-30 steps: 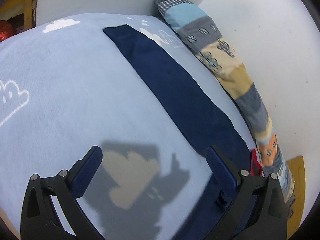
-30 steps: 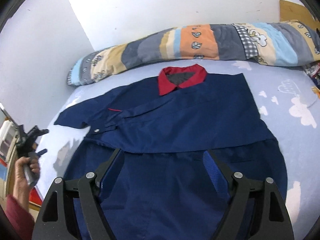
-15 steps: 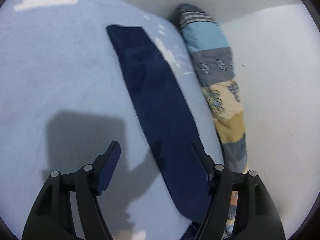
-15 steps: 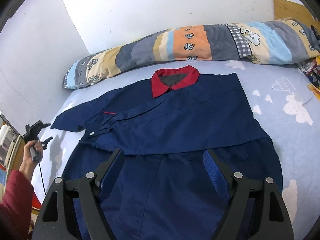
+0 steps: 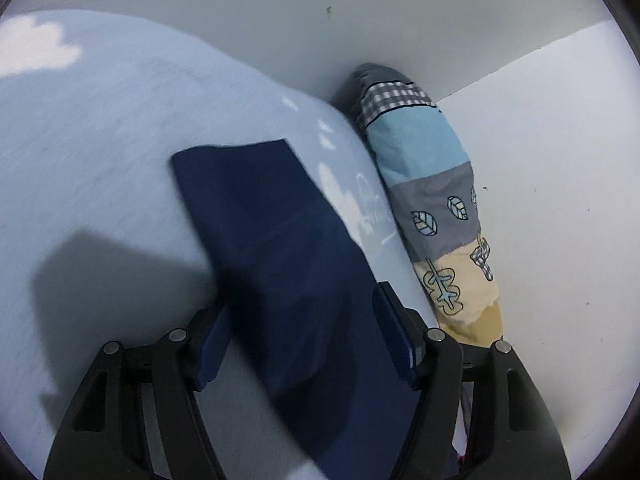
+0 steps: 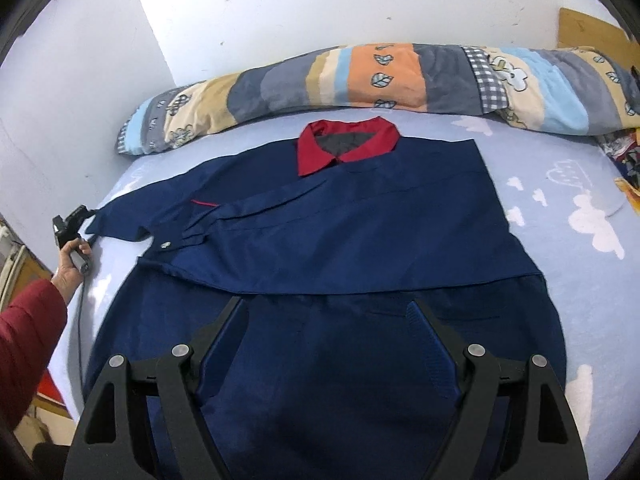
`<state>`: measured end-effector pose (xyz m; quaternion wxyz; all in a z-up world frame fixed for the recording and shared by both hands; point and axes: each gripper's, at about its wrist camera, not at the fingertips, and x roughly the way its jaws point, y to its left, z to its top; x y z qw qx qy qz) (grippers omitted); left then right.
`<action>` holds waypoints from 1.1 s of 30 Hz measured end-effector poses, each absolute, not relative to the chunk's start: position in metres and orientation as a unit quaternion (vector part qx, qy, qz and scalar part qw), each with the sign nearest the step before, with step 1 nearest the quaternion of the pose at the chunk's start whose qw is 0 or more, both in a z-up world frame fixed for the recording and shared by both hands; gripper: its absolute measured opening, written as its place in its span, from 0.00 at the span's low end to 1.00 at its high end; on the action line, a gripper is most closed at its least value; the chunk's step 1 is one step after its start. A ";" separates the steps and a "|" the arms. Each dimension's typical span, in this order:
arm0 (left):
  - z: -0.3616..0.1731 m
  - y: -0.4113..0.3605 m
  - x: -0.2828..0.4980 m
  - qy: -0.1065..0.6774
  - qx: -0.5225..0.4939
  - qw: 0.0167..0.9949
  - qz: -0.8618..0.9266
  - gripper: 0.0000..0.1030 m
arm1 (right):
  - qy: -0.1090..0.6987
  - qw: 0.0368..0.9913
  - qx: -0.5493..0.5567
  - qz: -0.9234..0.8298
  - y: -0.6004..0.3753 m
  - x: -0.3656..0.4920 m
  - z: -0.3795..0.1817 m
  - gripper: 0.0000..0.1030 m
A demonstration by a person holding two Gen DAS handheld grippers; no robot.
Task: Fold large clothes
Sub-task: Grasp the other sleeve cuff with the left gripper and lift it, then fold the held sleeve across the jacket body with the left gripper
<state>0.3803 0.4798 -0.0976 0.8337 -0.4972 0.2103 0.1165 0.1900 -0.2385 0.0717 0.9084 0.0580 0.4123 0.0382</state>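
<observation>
A navy jacket [image 6: 340, 240] with a red collar [image 6: 346, 146] lies spread flat on the light blue bed. Its right sleeve is folded across the chest. Its left sleeve [image 5: 276, 248] stretches out to the side. My left gripper [image 5: 298, 320] is open, its jaws on either side of that sleeve near the cuff, just above it. In the right wrist view the left gripper [image 6: 76, 220] shows small at the sleeve's end. My right gripper [image 6: 328, 316] is open and empty, hovering over the jacket's lower part.
A rolled patchwork quilt [image 6: 360, 76] lies along the wall behind the jacket; it also shows in the left wrist view [image 5: 432, 200]. White walls close the far side and the left corner. The blue sheet [image 6: 580, 216] has cloud prints. Bright clutter [image 6: 628, 160] lies at far right.
My left gripper has swung toward the corner and come down over the sleeve, which now lies between its jaws. The right gripper has drawn back slightly; the jacket has not moved.
</observation>
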 end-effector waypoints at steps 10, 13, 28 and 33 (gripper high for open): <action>-0.060 0.468 0.380 0.208 -0.463 0.857 0.084 0.01 | 0.392 0.914 0.102 0.022 -0.261 0.186 0.084 0.81; -0.028 0.453 0.376 0.214 -0.435 0.872 0.070 0.01 | 0.381 0.918 0.104 0.017 -0.267 0.182 0.091 0.81; 0.175 0.276 0.337 0.211 -0.334 0.916 -0.068 0.01 | 0.307 0.940 0.143 -0.038 -0.325 0.149 0.133 0.81; 0.230 0.172 0.320 0.224 -0.286 0.923 -0.127 0.02 | 0.281 0.943 0.173 -0.051 -0.355 0.131 0.146 0.81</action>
